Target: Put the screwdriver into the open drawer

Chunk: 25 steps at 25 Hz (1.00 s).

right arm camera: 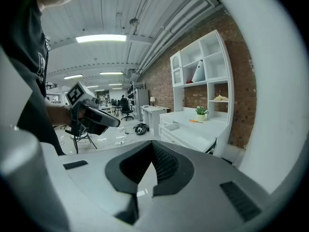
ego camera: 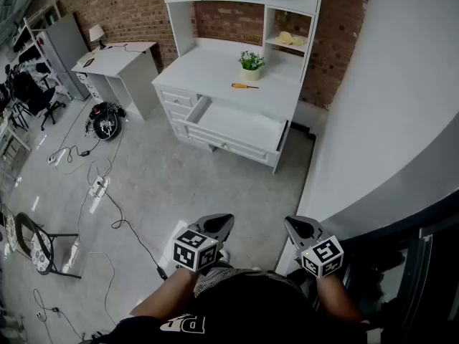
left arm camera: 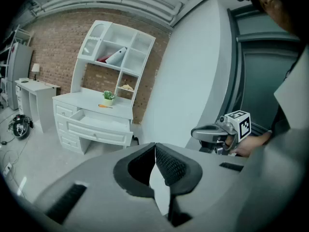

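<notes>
- The screwdriver (ego camera: 244, 86) is slim, with an orange handle and a thin dark shaft. It lies flat on the white tabletop (ego camera: 215, 70) just behind the open drawer (ego camera: 229, 143), not in it.
- The open drawer is a wide, shallow white box with a panelled front and a small knob. It is pulled out from under the tabletop, and its inside looks bare and smooth.
- The left hand-held gripper (ego camera: 226, 221) is closed on nothing. In its own view the two ribbed black pads meet at the tips (left arm camera: 155, 146), set in a smooth grey shell.
- The right hand-held gripper (ego camera: 290, 222) is likewise closed and empty, its textured black pads together (right arm camera: 153, 144).
- Each hand-held gripper carries a cube with black-and-white square markers. Both are held well apart from the drawer, on the near side of the floor.
- A small potted plant (ego camera: 251, 64) in a white pot stands behind the drawer, farther back than the screwdriver.
- White cubby shelves rise behind the drawer against a rough red brick wall (ego camera: 129, 6). One shelf holds a pale yellow thing (ego camera: 290, 39).
- A smooth, curved white wall (ego camera: 387, 106) runs to the right of the drawer.
- A small white side desk (ego camera: 118, 52) with a lamp (ego camera: 95, 32) stands to the left of the drawer.
- Matt grey floor (ego camera: 186, 185) lies between the drawer and the hand-held grippers. Black cables, a round black object (ego camera: 106, 120) and a chair (ego camera: 36, 246) sit to the drawer's left.
</notes>
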Motion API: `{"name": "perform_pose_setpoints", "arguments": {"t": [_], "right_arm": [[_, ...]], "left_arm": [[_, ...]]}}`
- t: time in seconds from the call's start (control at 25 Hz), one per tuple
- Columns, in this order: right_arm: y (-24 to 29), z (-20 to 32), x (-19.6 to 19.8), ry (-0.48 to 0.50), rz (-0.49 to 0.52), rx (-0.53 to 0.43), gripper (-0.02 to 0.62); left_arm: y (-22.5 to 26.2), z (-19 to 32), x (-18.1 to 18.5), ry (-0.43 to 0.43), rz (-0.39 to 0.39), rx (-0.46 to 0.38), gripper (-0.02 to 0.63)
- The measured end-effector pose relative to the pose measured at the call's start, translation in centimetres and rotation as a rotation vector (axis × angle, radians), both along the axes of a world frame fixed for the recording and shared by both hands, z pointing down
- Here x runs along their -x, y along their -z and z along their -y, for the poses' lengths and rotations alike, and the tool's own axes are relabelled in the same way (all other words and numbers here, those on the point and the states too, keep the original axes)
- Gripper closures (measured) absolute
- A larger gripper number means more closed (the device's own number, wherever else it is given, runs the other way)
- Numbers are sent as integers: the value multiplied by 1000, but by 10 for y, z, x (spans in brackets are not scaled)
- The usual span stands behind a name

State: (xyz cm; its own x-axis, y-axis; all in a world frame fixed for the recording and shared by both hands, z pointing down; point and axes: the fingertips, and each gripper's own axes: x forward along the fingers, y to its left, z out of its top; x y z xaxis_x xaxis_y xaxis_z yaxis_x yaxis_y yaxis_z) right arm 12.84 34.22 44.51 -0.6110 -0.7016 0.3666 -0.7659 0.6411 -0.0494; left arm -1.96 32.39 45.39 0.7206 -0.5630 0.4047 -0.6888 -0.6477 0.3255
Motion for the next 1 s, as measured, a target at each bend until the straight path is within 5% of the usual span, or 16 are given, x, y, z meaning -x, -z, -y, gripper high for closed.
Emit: {"name": "perform_pose_setpoints", "arguments": {"t": [1.0], "right_arm": [[-1,-9,-43,-17,63,-6,589]], "left_arm": [[2,-12,-44,56,41,-46,587]]}}
